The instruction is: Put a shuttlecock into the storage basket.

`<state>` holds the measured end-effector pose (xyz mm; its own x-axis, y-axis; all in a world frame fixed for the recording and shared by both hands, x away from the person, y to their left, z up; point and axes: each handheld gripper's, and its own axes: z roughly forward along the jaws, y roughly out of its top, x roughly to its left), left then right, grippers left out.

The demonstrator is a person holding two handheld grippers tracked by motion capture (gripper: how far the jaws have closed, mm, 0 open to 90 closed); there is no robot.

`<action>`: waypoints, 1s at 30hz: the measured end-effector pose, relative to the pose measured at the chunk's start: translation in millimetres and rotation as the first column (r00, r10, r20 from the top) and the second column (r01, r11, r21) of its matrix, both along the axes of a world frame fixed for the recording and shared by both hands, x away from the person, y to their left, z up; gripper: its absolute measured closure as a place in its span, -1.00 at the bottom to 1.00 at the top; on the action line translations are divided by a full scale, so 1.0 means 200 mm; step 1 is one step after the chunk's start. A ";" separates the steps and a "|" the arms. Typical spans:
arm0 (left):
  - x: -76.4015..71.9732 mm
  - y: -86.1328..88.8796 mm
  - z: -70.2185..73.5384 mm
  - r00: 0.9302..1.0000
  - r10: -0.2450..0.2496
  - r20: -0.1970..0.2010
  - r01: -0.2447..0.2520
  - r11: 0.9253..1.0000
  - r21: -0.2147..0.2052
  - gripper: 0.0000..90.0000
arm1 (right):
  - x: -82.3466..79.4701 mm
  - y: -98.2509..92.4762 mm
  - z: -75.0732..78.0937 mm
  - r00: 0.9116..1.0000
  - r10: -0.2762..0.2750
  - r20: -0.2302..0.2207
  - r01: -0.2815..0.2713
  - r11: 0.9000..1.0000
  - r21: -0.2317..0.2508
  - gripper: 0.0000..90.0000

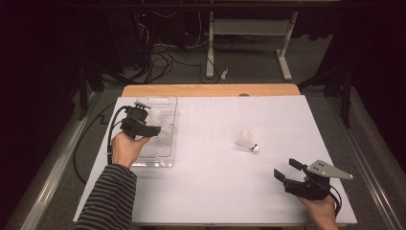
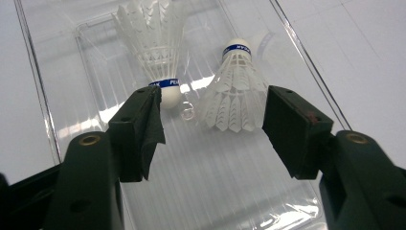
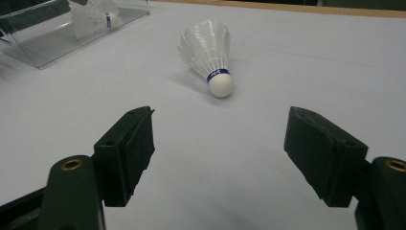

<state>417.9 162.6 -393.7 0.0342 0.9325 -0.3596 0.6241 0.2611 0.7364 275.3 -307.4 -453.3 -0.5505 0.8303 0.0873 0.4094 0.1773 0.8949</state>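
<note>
tray holds two shuttlecocks; left tool and right tool both released.

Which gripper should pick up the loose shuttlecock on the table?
Right. The right gripper is open and faces the shuttlecock across bare table; the left gripper hangs over the tray.

White sheet covers the counter, wooden edge showing at the far side. Beyond the counter, cables on the floor beside a white desk frame.
</note>
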 end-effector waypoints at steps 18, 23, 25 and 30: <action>-0.11 0.02 0.02 0.998 -0.013 0.056 0.015 0.999 -0.046 -0.19 | 0.00 0.00 0.00 1.000 -0.003 0.003 0.003 1.000 0.001 -0.41; -0.13 0.02 0.03 0.997 -0.014 0.071 0.018 0.998 -0.056 -0.18 | 0.00 0.00 0.00 1.000 -0.004 0.003 0.004 1.000 0.002 -0.41; -0.15 0.01 0.04 0.997 -0.019 0.081 0.023 0.998 -0.052 -0.18 | 0.00 0.00 0.00 1.000 -0.006 0.004 0.006 1.000 0.004 -0.41; -0.17 0.00 0.05 0.995 -0.027 0.095 0.032 0.998 -0.054 -0.18 | 0.00 0.00 0.00 1.000 -0.008 0.000 0.008 1.000 0.007 -0.41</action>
<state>384.7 163.5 -384.2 0.0976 0.9094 -0.4043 0.5611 0.2852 0.7771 274.9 -307.8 -452.9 -0.5440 0.8339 0.0930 0.4104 0.1678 0.8963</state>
